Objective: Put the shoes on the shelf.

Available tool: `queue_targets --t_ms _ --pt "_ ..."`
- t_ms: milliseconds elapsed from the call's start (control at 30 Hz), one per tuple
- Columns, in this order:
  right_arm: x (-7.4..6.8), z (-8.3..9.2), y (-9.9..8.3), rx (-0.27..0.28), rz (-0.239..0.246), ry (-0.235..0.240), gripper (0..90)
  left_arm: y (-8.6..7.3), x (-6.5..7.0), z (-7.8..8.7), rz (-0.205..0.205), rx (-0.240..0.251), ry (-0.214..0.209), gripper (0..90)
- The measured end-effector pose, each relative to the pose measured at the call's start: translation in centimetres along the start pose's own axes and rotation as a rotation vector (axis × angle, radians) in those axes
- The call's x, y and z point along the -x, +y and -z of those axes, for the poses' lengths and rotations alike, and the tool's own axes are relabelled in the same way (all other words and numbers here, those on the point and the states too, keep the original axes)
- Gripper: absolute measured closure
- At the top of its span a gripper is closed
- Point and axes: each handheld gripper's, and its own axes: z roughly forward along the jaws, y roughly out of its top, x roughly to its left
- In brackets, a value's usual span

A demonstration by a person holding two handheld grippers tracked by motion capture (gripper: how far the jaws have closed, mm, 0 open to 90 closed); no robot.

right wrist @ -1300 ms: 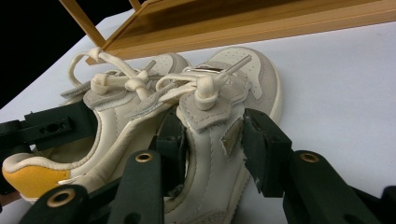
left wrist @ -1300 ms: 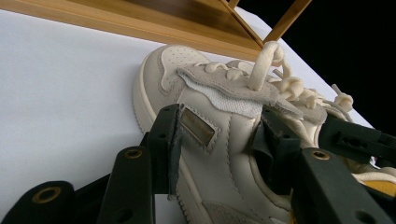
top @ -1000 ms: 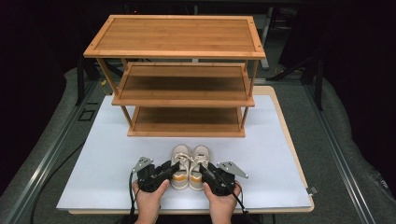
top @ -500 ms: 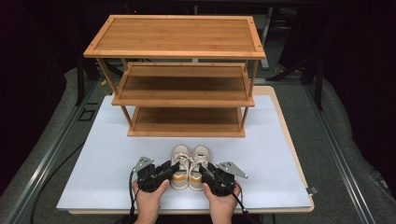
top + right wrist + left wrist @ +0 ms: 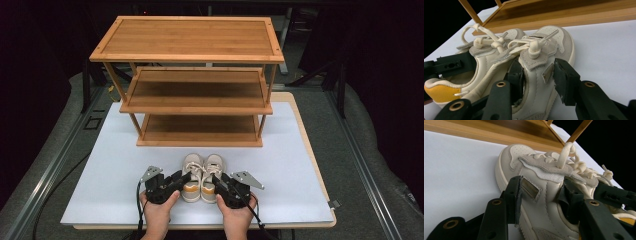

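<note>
Two small cream sneakers stand side by side near the table's front edge, toes toward the rack. The left shoe (image 5: 192, 174) (image 5: 509, 160) has my left gripper (image 5: 183, 178) (image 5: 542, 190) shut on it, one jaw pressing its outer side and the other at its opening. The right shoe (image 5: 213, 171) (image 5: 564, 40) sits the same way in my right gripper (image 5: 217, 181) (image 5: 537, 72), outer pad against its side wall. The left shoe (image 5: 486, 67) shows a yellow heel tab (image 5: 439, 93). Both soles rest on the white table top (image 5: 100, 190).
A three-tier bamboo shoe rack (image 5: 200, 37) stands behind the shoes, its bottom shelf (image 5: 200, 125) (image 5: 564, 15) close beyond the toes. White surface stretches to either side. A black cable (image 5: 139, 200) trails from the left gripper over the front edge.
</note>
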Motion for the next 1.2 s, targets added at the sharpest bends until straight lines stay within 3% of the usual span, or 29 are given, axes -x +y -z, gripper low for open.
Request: queue_targets --t_ms 267,733,1200 --pt "-0.5 0.1 0.7 0.004 0.016 -0.013 60.7 0.6 0.0 0.3 0.002 0.004 -0.004 56.9" --pt "-1.1 0.4 2.3 0.039 0.025 0.007 60.6 2.4 0.5 0.9 -0.011 0.026 -0.012 56.9" --pt "-1.5 0.7 4.1 0.041 0.030 0.014 60.5 4.2 0.9 1.2 -0.025 0.033 -0.016 56.9"
